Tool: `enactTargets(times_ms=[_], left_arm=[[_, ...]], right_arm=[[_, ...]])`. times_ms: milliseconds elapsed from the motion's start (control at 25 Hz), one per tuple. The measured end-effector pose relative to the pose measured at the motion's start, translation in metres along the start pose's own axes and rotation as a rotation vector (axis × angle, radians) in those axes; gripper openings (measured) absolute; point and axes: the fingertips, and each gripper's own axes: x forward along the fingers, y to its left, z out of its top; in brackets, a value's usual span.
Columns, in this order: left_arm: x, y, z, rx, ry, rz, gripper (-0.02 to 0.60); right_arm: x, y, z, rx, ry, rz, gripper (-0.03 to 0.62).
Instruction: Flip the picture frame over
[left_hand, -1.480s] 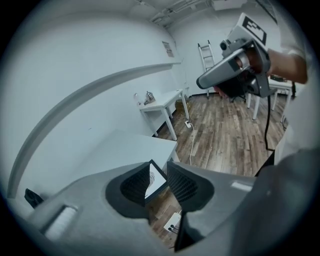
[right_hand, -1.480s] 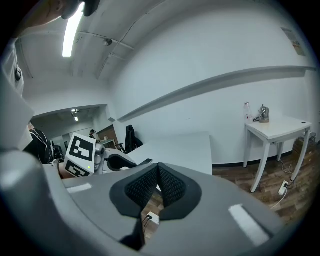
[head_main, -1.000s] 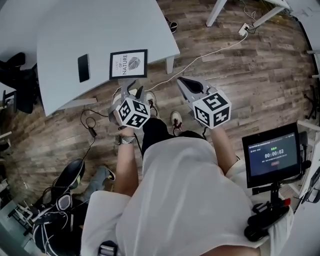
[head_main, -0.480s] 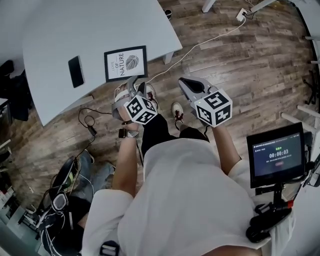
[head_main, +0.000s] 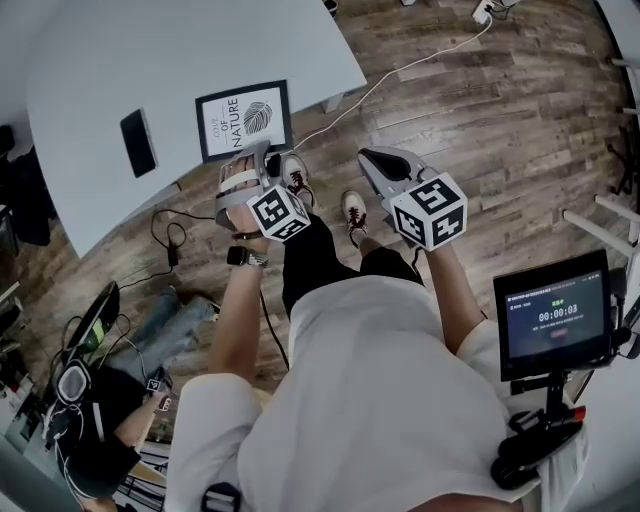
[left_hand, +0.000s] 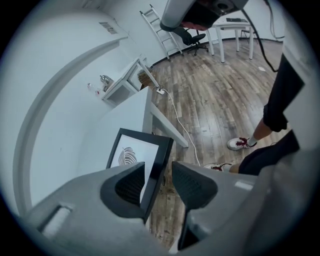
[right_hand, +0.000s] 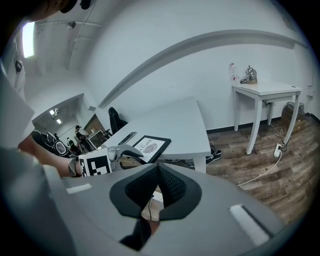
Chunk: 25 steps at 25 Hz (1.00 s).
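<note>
A pale grey desk (head_main: 150, 50) carries a black picture frame (head_main: 244, 120) lying flat near its front edge (print side up), and a dark phone (head_main: 137, 143) lying apart, nearer the head view's left.

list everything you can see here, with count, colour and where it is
picture frame: one, black with a white print, face up at the table's near edge
phone: one, black, on the table left of the picture frame
table: one, pale grey, upper left
cable: one, white, across the wood floor
screen: one, black, showing a timer, at right
side table: one, white, right side of the right gripper view
seated person: one, dark top, lower left
left gripper: one, grey, jaws just been opening, picture frame's edge between them, not pressed
right gripper: one, grey, jaws together, empty
</note>
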Motion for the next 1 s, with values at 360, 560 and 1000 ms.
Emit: enactTargets(times_ms=[360,560,1000], left_arm=[[0.005,0.011,0.011,0.1,-0.057,0.125,0.163],[0.0,0.009,0.015,0.132,-0.076,0.147,0.13],[-0.006,0.013,0.022,0.102,-0.133,0.163,0.097]], right_arm=[[-0.002,-0.009,-0.006,0.018,0.01,-0.021,0.002],[-0.002,-0.009,-0.005,0.02,0.013,-0.024,0.003],[0.0,-0.013,-0.002,0.029,0.011,-0.033,0.002]])
